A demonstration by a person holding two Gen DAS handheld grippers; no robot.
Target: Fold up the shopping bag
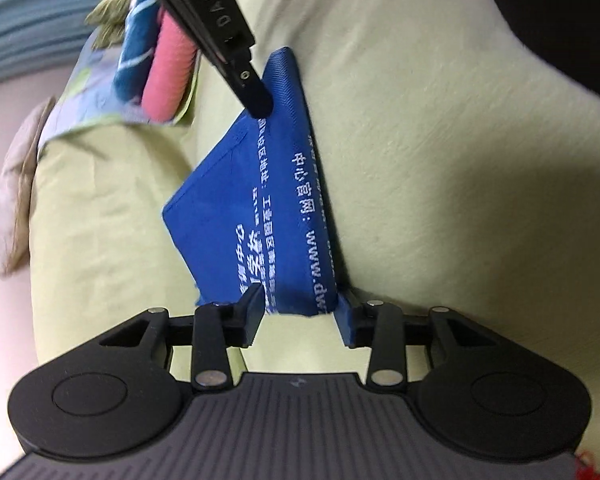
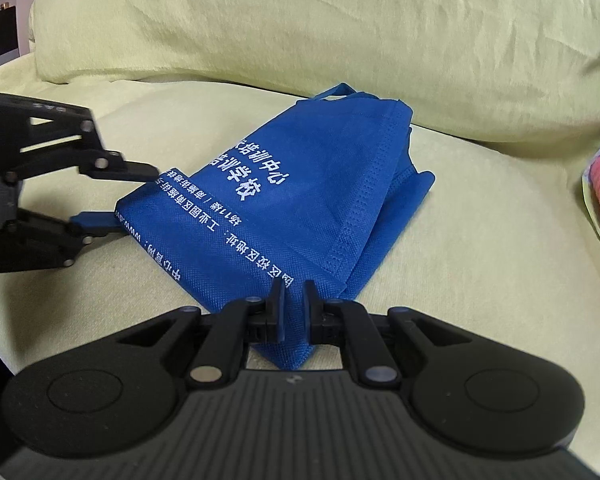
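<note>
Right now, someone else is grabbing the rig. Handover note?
Left gripper: jaws open, straddling the bag at one corner, one on each side, not clamped.
Right gripper: jaws shut on the bag at the next corner along the same printed edge.
Bag: blue, printed side up, lying on the green cushion, already folded into a smaller multi-layer shape, with a handle poking out at the far end.
Left to do: close the left jaws, make any remaining fold, then flatten and release.
</note>
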